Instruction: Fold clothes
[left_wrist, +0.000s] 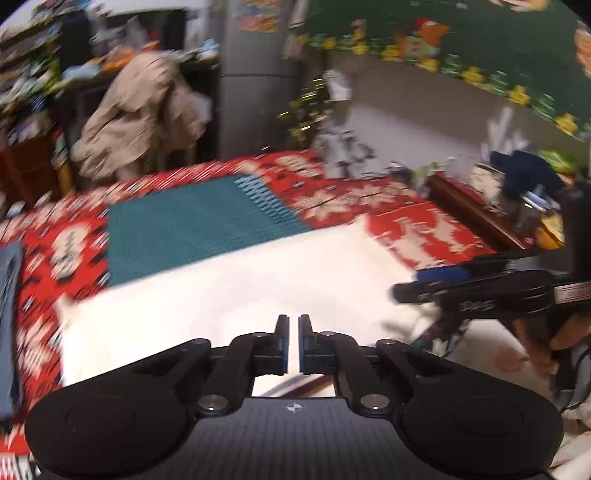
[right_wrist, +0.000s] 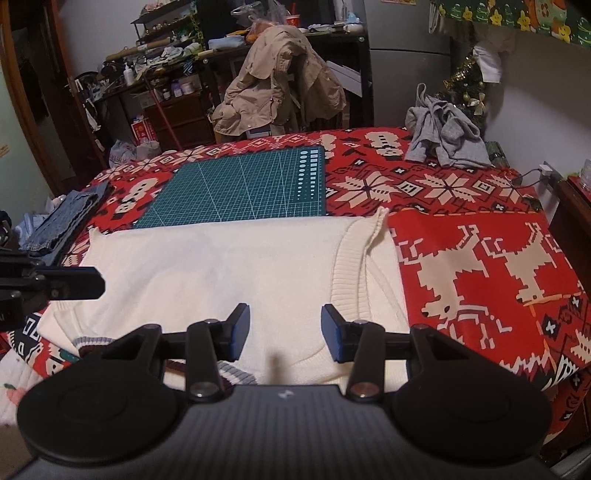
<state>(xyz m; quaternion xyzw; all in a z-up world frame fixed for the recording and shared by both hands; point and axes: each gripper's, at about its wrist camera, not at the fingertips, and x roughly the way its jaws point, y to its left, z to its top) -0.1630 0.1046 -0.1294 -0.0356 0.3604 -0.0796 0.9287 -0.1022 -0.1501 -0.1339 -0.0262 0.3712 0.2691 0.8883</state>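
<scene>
Risk first: the white sweater lies flat and partly folded on the worktop, and neither gripper holds it, so any drag across the knit could pull the fold askew. The ribbed collar at 1 o'clock of the right gripper stands slightly raised at its far tip; a careless pinch there would likely lift one layer only and open the fold. The left wrist view is blurred, so contact on that side cannot be judged closely.

The left gripper is nearly closed, a thin slit between its pads, with no cloth seen between them; it hangs above the sweater's middle. The right gripper stands about half open and empty, poised over the sweater's near edge, the striped hem at its 7 o'clock. In the right wrist view the left gripper enters at 9 o'clock, over the sweater's left end.

The green mat lies at 12 o'clock, partly under the sweater's far edge. Folded jeans rest at 10 o'clock, a grey garment at 1 o'clock, well apart.
</scene>
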